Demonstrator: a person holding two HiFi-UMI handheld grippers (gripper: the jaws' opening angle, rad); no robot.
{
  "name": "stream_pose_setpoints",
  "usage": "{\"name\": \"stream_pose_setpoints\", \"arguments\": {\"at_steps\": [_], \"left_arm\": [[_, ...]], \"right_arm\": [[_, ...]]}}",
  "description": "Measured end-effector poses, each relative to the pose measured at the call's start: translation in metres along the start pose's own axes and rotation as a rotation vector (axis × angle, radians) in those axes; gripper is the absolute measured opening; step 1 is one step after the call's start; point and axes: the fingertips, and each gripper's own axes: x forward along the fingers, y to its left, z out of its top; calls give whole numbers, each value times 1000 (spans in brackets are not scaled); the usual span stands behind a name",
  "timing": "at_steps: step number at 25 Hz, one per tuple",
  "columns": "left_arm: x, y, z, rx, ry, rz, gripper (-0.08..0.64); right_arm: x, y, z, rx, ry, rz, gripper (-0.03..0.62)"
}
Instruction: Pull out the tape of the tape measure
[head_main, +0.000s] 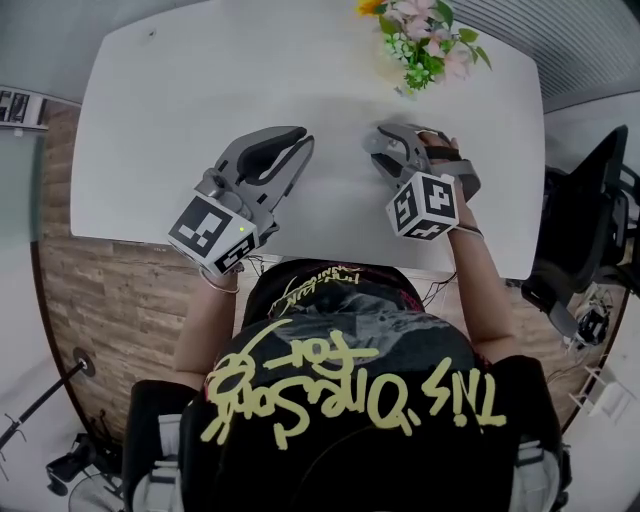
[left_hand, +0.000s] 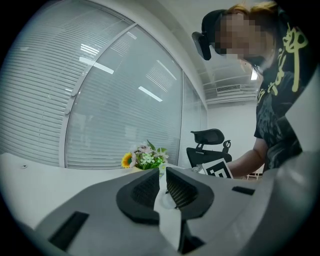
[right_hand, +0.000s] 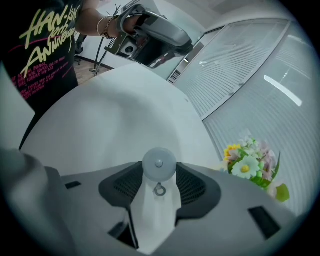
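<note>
A small round grey tape measure (right_hand: 159, 162) sits upright between the pads of my right gripper (right_hand: 159, 169), which is shut on it. A little metal ring (right_hand: 159, 189) hangs below its case, and no tape shows pulled out. In the head view my right gripper (head_main: 386, 140) hovers over the white table (head_main: 190, 80), pointing left. My left gripper (head_main: 298, 140) is a short way to its left, pointing away from me, apart from it. In the left gripper view its pads (left_hand: 150, 187) stand almost together, and I see nothing clearly gripped between them.
A bunch of flowers (head_main: 425, 35) stands at the table's far right edge, also seen as the flowers (right_hand: 250, 160) from the right gripper. A black office chair (head_main: 590, 230) is to the right of the table. The person's torso is close to the near edge.
</note>
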Motion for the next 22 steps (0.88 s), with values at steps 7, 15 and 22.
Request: {"name": "stream_pose_setpoints", "arguments": {"at_steps": [7,15,22], "left_arm": [[-1,8,-4,-14,3,7,38],[0,13,-4,-21,-6,0,38],[0,13,-3,-21,-5,-4,38]], "right_arm": [[10,1,-7,4,28,57,212],[12,0,-7,68,55,137,212],[14,0,-9,143,85,204,212]]}}
